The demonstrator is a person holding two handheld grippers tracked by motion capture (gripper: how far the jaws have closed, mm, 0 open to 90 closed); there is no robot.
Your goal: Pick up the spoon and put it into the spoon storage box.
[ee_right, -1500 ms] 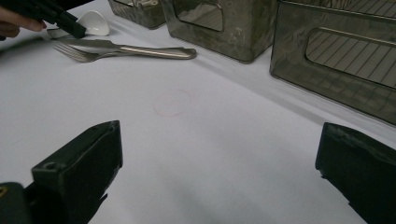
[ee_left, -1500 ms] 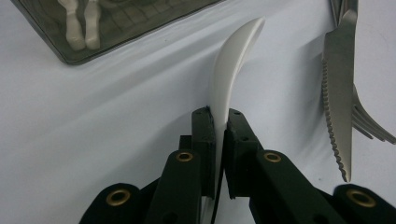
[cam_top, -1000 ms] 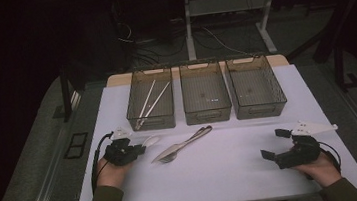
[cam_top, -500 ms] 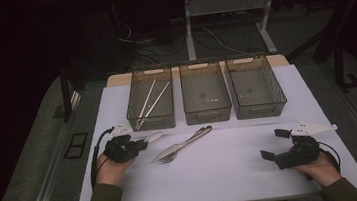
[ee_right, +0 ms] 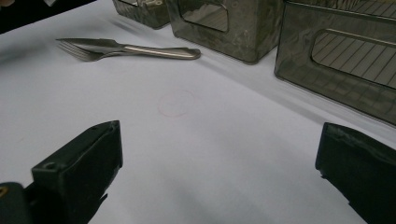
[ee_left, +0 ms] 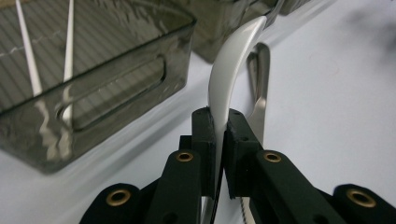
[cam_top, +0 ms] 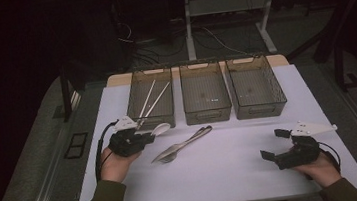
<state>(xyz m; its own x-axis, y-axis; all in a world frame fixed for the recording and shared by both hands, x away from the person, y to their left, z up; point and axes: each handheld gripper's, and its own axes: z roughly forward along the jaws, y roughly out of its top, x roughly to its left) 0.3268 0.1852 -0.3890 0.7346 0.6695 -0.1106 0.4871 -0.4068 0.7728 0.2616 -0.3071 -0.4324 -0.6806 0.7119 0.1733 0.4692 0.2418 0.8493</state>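
Item: white spoon (ee_left: 231,70), pinched by its handle in my left gripper (cam_top: 140,134), pads tight on it, bowl end jutting toward the bins. Ref landmark: left bin (cam_top: 150,99). Spoon sits just in front of that bin's near wall, w/ bowl (cam_top: 160,129) close to the rim corner; that wall is the nearest thing in its way. Inside left bin: two white chopsticks (cam_top: 152,99), lying diagonal. Right of left bin: middle bin (cam_top: 205,93), then right bin (cam_top: 255,87). In front & right of left bin: metal fork and knife (cam_top: 181,144), side by side on the white mat (cam_top: 233,165), near the spoon. My right gripper (cam_top: 275,144), jaws spread wide, nothing between, well right of left bin, near mat's front-right edge. Open mat btw cutlery & right gripper.
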